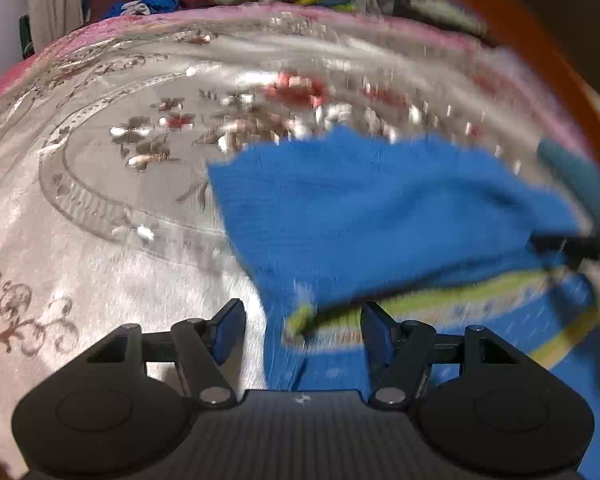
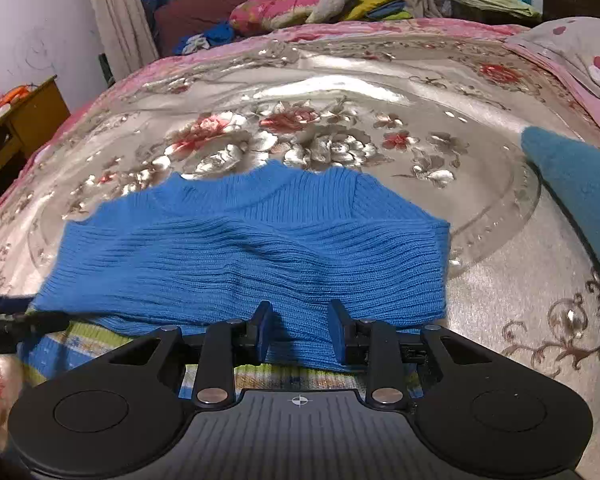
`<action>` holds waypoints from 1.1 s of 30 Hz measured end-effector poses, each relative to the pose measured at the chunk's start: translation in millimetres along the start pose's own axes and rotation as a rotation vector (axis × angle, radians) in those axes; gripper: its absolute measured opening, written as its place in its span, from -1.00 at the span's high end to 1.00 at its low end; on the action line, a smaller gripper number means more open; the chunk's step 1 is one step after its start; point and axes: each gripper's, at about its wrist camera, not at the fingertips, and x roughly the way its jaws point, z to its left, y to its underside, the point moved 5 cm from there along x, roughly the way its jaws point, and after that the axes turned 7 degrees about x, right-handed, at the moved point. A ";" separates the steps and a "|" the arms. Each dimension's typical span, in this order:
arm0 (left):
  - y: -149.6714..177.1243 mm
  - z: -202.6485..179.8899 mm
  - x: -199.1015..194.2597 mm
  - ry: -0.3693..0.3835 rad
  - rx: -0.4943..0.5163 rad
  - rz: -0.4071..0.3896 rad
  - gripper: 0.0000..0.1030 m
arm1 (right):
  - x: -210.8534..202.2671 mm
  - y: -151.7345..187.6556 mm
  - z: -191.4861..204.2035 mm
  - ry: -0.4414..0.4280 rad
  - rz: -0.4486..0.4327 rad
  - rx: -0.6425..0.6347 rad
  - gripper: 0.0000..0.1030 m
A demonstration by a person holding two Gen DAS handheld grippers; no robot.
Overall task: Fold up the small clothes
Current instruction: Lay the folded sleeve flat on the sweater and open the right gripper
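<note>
The left tongs [image 1: 303,330] are spread, jaws apart over the sweater's striped hem; the right tongs [image 2: 300,336] are spread too, straddling a blue fold. The blue sweater [image 2: 252,248] lies folded over near the bed's [image 2: 500,280] front edge

No legible text, labels, brands or numbers, sweater band pattern too blurred

My matt black plastic grippers [image 2: 299,334], blue ribbed knit sweater [image 2: 244,248], soft and matt, glossy satin bedspread [image 2: 340,92] with shiny embossed flowers, fuzzy teal sleeve [image 2: 580,176]
</note>
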 end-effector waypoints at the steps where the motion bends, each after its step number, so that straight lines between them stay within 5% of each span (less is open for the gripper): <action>1: 1.4 -2.9 -2.3 -0.014 0.021 -0.006 -0.36 | -3.0 -1.2 0.5 0.002 0.002 0.017 0.42; 9: 18.9 -7.7 -35.7 0.039 -0.024 -0.019 -0.36 | -60.7 16.4 -1.6 -0.035 -0.011 0.026 0.40; 23: 114.4 -27.7 -93.9 0.139 -0.051 0.049 -0.36 | -161.5 123.1 -47.9 0.004 0.114 0.079 0.27; 33: 161.0 -31.5 -116.0 0.175 -0.112 0.066 -0.36 | -174.1 180.4 -66.4 0.004 0.191 0.211 0.27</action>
